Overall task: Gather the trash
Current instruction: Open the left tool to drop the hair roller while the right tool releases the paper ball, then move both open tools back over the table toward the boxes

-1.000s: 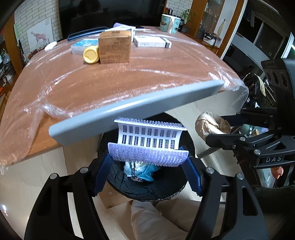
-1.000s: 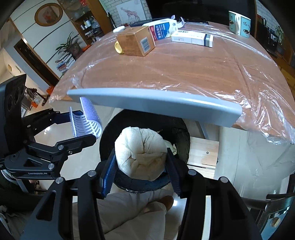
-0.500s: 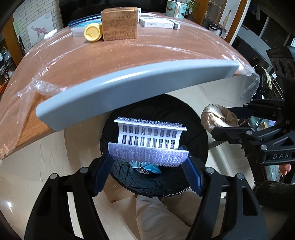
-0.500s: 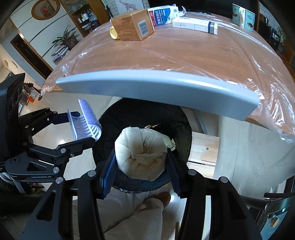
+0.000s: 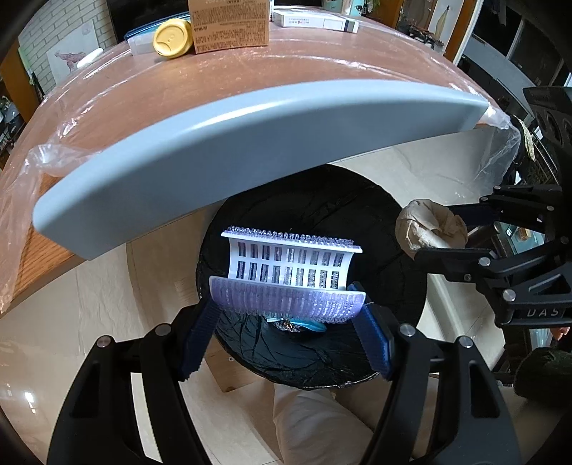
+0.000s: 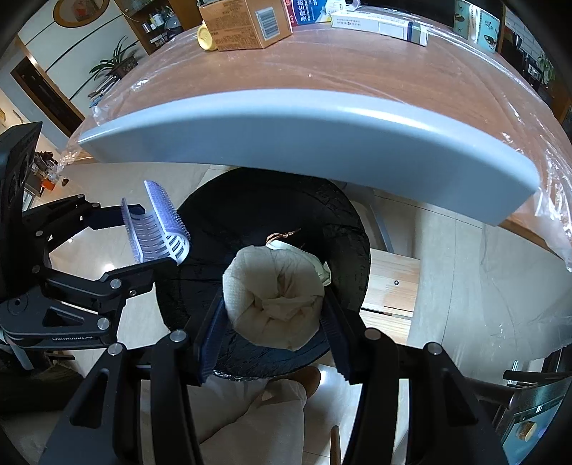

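Observation:
My left gripper [image 5: 287, 323] is shut on a curved white-and-purple plastic piece with bristles [image 5: 289, 272], held over the black-lined trash bin [image 5: 321, 214] on the floor. Blue and silvery scraps [image 5: 296, 324] lie inside the bin. My right gripper [image 6: 273, 318] is shut on a crumpled cream paper wad [image 6: 275, 297], also above the bin [image 6: 228, 214]. In the left wrist view the wad [image 5: 429, 227] hangs at the bin's right rim. In the right wrist view the bristled piece [image 6: 157, 221] hangs at the bin's left rim.
A grey chair back [image 5: 221, 143] arches above the bin, in front of a plastic-covered wooden table [image 5: 178, 89]. On the table stand a cardboard box [image 5: 228, 25], a yellow lid [image 5: 171, 37] and flat cartons [image 6: 379, 21]. A person's trouser leg [image 6: 264, 422] shows below.
Both grippers have sunk toward the bin with their loads; the bin looks larger and the table top has slid up and away in both views.

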The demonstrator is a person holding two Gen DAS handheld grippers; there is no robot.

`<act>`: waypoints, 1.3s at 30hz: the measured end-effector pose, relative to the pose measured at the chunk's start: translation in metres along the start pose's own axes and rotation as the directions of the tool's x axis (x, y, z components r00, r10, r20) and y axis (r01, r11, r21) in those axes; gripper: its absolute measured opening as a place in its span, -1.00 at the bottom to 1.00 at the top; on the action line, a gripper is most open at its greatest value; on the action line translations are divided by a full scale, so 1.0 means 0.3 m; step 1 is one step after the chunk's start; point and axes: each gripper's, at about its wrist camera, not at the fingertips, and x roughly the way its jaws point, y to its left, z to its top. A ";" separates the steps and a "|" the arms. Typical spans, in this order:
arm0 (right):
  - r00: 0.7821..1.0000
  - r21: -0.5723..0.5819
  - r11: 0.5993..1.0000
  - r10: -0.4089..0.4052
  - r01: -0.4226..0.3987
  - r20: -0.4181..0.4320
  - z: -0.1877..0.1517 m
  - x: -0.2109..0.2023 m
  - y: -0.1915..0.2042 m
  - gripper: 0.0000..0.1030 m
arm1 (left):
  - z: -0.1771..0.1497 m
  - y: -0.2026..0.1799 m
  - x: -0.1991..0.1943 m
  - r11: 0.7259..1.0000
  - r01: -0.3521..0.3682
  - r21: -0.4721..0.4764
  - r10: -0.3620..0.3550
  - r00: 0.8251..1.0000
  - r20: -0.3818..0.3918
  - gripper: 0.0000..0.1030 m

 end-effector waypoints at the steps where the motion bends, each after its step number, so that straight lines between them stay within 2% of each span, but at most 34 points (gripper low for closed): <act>1: 1.000 0.001 1.000 -0.002 0.002 -0.002 0.003 0.005 0.002 -0.02 | 0.001 0.000 0.004 1.000 -0.001 0.002 0.001 1.000 -0.002 0.40; 21: 0.999 0.005 1.000 -0.018 0.019 -0.029 0.015 0.051 0.016 0.00 | 0.025 -0.003 0.054 1.000 -0.015 0.026 0.015 1.000 -0.010 0.40; 24: 1.000 0.025 0.999 -0.020 0.020 -0.024 0.013 0.047 0.007 0.19 | 0.025 -0.007 0.053 0.999 -0.042 0.034 0.043 0.999 -0.011 0.52; 30: 1.000 0.040 0.999 -0.021 0.022 -0.016 0.002 0.032 -0.002 0.23 | 0.022 0.010 0.055 0.999 -0.048 0.024 0.048 0.999 -0.025 0.55; 33: 1.000 0.048 0.999 -0.022 0.022 -0.009 -0.004 0.013 -0.002 0.24 | 0.016 0.022 0.050 0.999 -0.052 0.015 0.052 0.998 -0.026 0.68; 39: 0.999 0.038 0.999 -0.006 0.005 0.041 -0.018 -0.073 0.006 0.28 | 0.008 0.036 0.007 1.000 -0.019 -0.007 0.019 1.000 -0.019 0.70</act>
